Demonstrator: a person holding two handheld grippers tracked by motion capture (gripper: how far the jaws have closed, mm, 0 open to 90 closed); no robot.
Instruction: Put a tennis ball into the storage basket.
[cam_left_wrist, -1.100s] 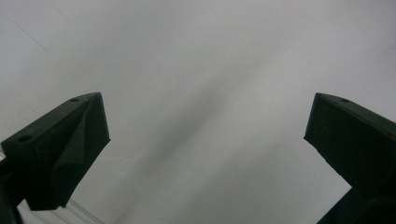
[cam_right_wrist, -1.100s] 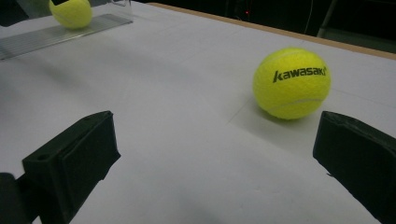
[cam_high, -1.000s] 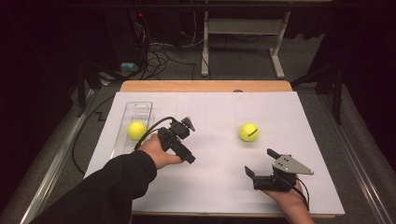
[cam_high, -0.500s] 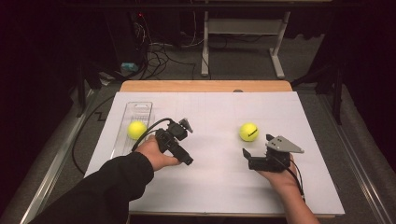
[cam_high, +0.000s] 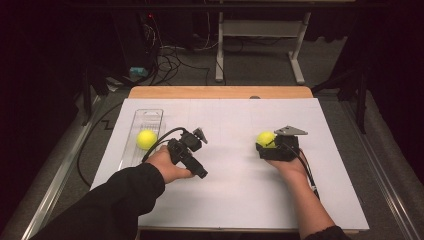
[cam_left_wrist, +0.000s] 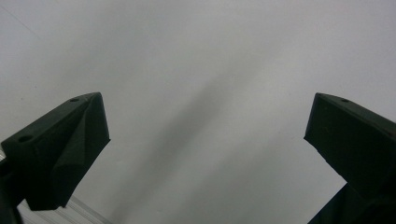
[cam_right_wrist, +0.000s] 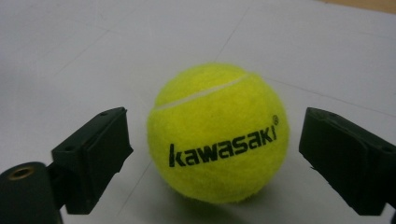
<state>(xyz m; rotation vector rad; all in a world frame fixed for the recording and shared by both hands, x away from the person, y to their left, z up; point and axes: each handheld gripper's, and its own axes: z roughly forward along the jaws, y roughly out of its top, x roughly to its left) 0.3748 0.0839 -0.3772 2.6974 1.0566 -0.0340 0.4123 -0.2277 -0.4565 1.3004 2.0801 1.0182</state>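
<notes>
While the right hand-held gripper (cam_right_wrist: 212, 154) reaches in from the near side of the desk (cam_high: 225, 200), a fuzzy yellow-green tennis ball (cam_right_wrist: 218, 133) with black lettering sits between its two black jaws on the white sheet that covers the desk. The jaws have just been closing around the ball, yet a narrow gap shows on either side of it in the right gripper view, so the pads do not press on it and nothing is gripped. In the high view that ball (cam_high: 265, 138) lies right of the desk's middle, just beyond the right hand-held gripper (cam_high: 264, 148).

The left hand-held gripper (cam_left_wrist: 205, 135) has its jaws spread wide over bare white sheet, with nothing between them. In the high view the left hand-held gripper (cam_high: 199, 135) is left of the middle. A second yellow-green tennis ball (cam_high: 146, 139) rests in a long clear plastic tray (cam_high: 150, 116) near the desk's left edge, close beside the left hand (cam_high: 167, 162).
</notes>
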